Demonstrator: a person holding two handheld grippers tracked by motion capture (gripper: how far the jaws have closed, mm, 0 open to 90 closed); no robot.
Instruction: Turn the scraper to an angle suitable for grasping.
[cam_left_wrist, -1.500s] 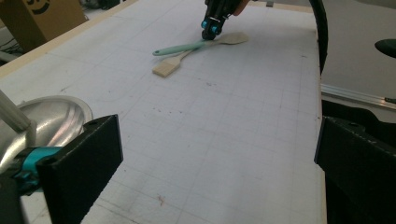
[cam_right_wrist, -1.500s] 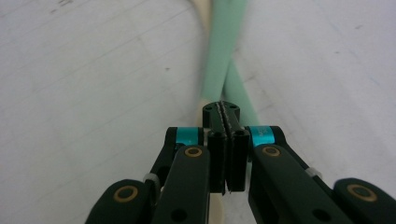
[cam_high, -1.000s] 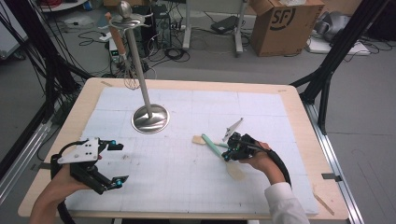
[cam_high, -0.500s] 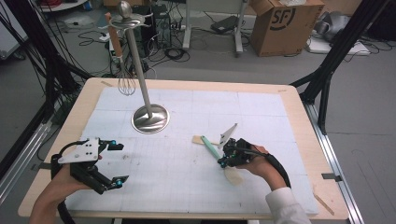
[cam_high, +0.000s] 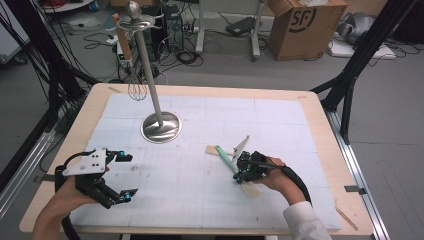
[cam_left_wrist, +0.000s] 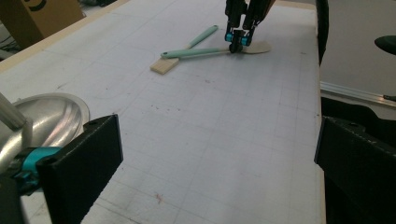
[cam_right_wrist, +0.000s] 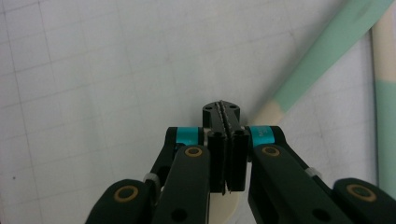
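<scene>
Spatulas lie crossed on the white gridded mat (cam_high: 200, 200), to the right of the steel stand's round base (cam_high: 161, 127) and nearer the person. One green-handled spatula (cam_high: 227, 160) runs from a pale wooden blade near the base toward the right gripper (cam_high: 241, 175); the second spatula (cam_high: 241, 146) slants away from it toward the far right. In the left gripper view the two spatulas (cam_left_wrist: 196, 52) form a flat X, with the right gripper (cam_left_wrist: 236, 43) standing above the crossing, tips down at the green handle (cam_left_wrist: 198, 52).

The right gripper's jaws are pressed together; in the right gripper view the pads (cam_right_wrist: 226, 116) meet with no gap, just beside the place where a green handle (cam_right_wrist: 322, 56) joins its cream blade. Whether the tips touch that spatula cannot be told. A second green-and-cream handle (cam_right_wrist: 385, 107) runs along the right edge of that view.

The left gripper (cam_high: 125, 175) rests well to the left of the base, on the near left part of the mat, held in the person's left hand (cam_high: 65, 200). Its jaws are spread wide with nothing between them. A whisk (cam_high: 136, 85) hangs from the stand (cam_high: 145, 55) above the table's far left corner.
</scene>
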